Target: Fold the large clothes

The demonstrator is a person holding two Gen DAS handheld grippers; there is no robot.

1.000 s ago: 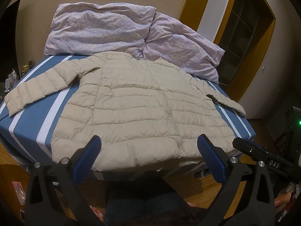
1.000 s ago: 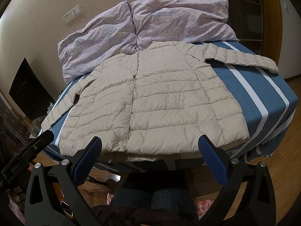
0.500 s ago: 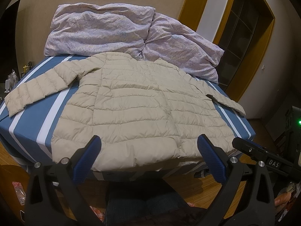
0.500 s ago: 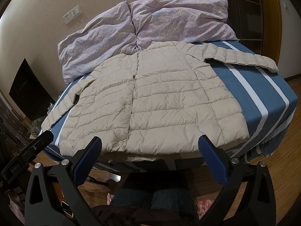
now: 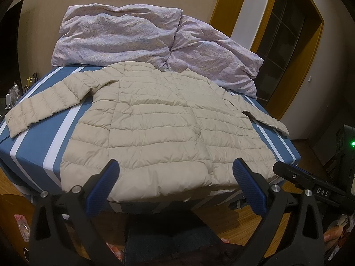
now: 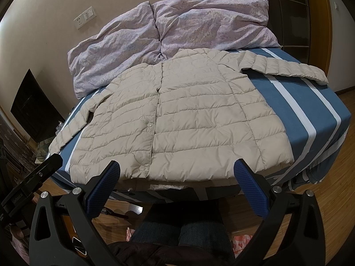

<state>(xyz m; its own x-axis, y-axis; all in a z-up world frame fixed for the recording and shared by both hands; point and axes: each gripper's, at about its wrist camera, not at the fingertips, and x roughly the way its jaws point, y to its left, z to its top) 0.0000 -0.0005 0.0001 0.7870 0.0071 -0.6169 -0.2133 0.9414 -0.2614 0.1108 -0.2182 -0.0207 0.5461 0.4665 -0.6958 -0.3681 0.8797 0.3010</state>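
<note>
The beige puffer jacket [image 5: 159,128] is laid flat on the striped bed [image 5: 33,137], just ahead of both grippers. The left gripper [image 5: 175,179] and right gripper [image 6: 177,179] are held spread, empty. "DAS" is read only in the left view; snap buttons [image 6: 149,124] only in the right.

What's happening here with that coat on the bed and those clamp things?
A person is holding a two-finger tool in each hand and is set to fold the beige puffer jacket. It lies flat, front up, sleeves spread, on the blue striped bed, below the lilac bedding. The left gripper and right gripper hover near the hem with jaws wide open, touching nothing. No fold has been made.
</note>
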